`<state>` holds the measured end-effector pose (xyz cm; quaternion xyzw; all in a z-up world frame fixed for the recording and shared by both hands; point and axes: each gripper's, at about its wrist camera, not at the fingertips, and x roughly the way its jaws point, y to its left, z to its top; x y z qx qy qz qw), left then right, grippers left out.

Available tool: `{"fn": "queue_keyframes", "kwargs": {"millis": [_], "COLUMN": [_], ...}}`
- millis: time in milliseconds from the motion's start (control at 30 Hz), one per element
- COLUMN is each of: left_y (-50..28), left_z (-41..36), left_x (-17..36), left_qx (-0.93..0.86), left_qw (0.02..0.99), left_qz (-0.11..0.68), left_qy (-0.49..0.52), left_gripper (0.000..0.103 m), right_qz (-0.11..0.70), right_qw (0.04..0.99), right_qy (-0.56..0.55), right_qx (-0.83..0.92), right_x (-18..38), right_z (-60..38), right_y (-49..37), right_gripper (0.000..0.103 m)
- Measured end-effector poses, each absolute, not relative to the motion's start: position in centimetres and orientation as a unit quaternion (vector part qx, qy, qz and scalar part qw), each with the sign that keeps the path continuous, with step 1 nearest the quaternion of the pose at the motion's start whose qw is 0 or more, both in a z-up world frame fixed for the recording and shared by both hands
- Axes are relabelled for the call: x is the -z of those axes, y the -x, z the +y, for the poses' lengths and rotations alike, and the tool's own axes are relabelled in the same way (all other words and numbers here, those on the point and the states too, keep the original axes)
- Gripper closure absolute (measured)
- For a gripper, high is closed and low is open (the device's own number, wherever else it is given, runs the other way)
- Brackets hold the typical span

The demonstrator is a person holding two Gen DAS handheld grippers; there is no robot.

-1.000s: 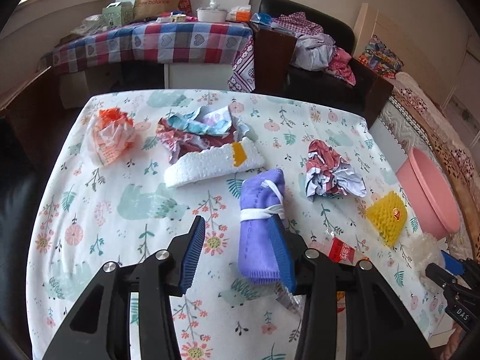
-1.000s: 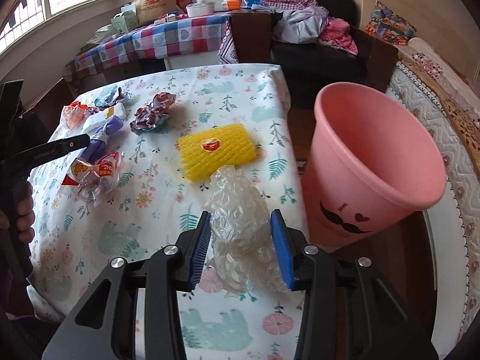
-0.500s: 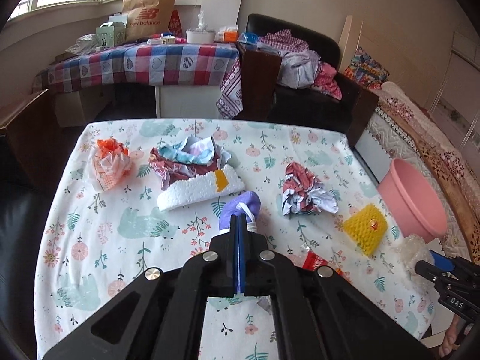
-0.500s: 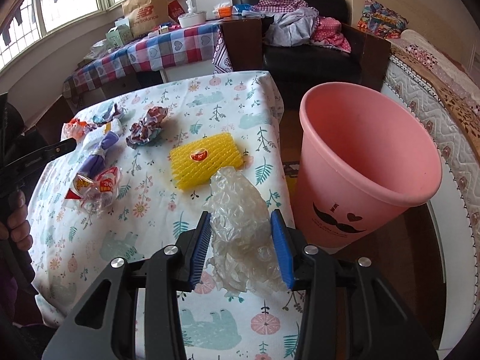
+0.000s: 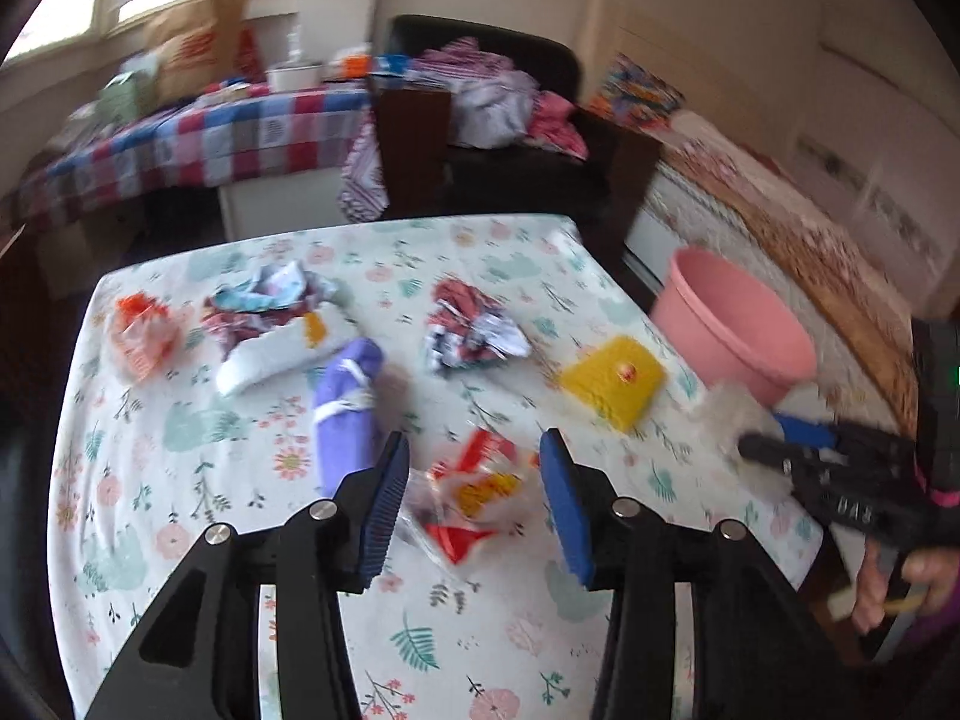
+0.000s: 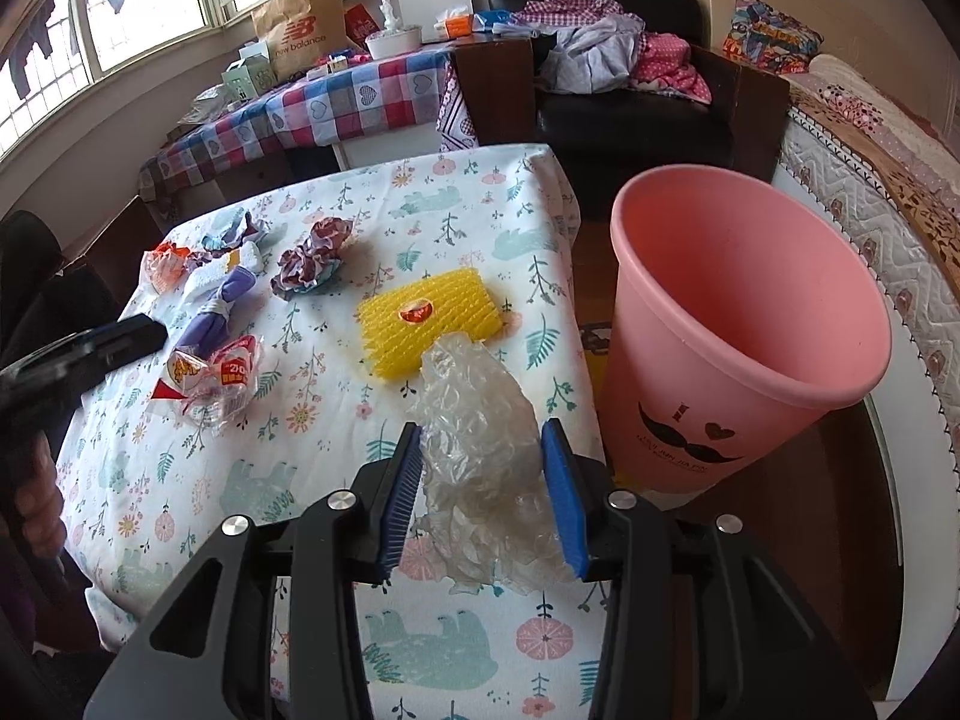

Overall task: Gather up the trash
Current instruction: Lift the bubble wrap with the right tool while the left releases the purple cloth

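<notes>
My right gripper (image 6: 483, 495): closed on wrap (image 6: 480, 456), held over table (image 6: 420, 648) edge beside bin (image 6: 750, 324) | my left gripper (image 5: 474, 504): wide open, straddling wrapper (image 5: 474, 495) | handling: both feather-light, crinkly, slippery (pinch the bunched middle).

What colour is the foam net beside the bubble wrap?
Yellow foam net, with a red sticker; clearest in the right wrist view.

A table (image 6: 510, 222) with a floral bear-print cloth fills the frame's centre, holding a yellow foam net (image 6: 429, 315), purple bundle (image 6: 219, 312), crumpled wrappers (image 6: 216, 378) and white foam strip (image 5: 276, 354).
</notes>
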<state>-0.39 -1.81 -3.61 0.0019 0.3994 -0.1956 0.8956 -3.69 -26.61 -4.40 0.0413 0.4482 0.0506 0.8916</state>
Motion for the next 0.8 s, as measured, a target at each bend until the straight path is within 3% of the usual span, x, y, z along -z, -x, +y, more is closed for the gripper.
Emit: {"fn": "queue_keyframes", "kwargs": {"millis": [300,367,433,800], "left_y": [0.4,0.2,0.0,0.3], "left_z": [-4.9,-4.9,-4.6,-6.5], "left_x": [5.3,5.3,5.2,1.1], "left_qx": [0.181,0.179,0.179,0.2], "left_qw": [0.897,0.898,0.898,0.919], "left_qz": [0.387,0.386,0.388,0.333], "left_qy": [-0.112,-0.113,-0.102,-0.071], "left_gripper": [0.061,0.09,0.103,0.103], "right_qz": [0.457,0.454,0.451,0.417], "right_qw": [0.888,0.889,0.89,0.904], "right_qy": [-0.056,-0.061,-0.065,-0.094], "right_qx": [-0.024,-0.018,-0.012,0.022], "right_x": [4.4,4.3,4.2,2.9], "right_z": [-28.3,-28.8,-29.4,-32.7], "right_y": [4.5,4.7,5.0,5.5], "right_gripper": [0.062,0.062,0.062,0.062]}}
